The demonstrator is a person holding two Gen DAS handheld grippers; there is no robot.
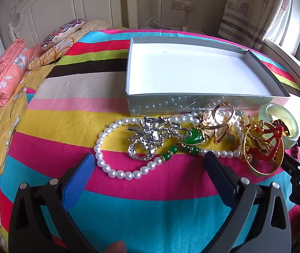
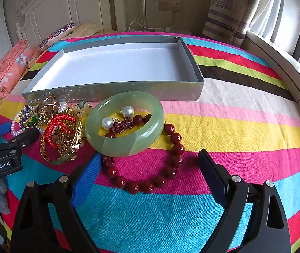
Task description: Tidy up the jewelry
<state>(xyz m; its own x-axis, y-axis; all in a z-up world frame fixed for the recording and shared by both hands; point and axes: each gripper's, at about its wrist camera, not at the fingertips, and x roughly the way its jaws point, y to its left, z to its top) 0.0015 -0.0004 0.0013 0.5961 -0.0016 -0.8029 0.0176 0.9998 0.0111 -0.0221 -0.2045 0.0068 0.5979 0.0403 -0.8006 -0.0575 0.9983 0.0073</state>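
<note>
A heap of jewelry lies on a striped cloth in front of a shallow grey box with a white floor (image 1: 192,73) (image 2: 118,67), which holds nothing. My left gripper (image 1: 150,158) hovers open above the pearl necklace (image 1: 116,171), the silver brooch (image 1: 150,137) and the green bead piece (image 1: 192,137). My right gripper (image 2: 150,160) stands open over the dark red bead bracelet (image 2: 150,186), just below the jade bangle (image 2: 124,145) (image 1: 293,130), which rings two pearl earrings (image 2: 128,111). A gold bangle with red cord (image 2: 63,139) (image 1: 264,147) lies between the two grippers.
The striped cloth (image 2: 234,126) covers a bed. Folded pink bedding (image 1: 0,78) and pillows (image 1: 63,31) lie at the far left by the white headboard. A window and curtain (image 2: 276,21) are on the right. The left gripper's body (image 2: 4,147) shows at the right wrist view's left edge.
</note>
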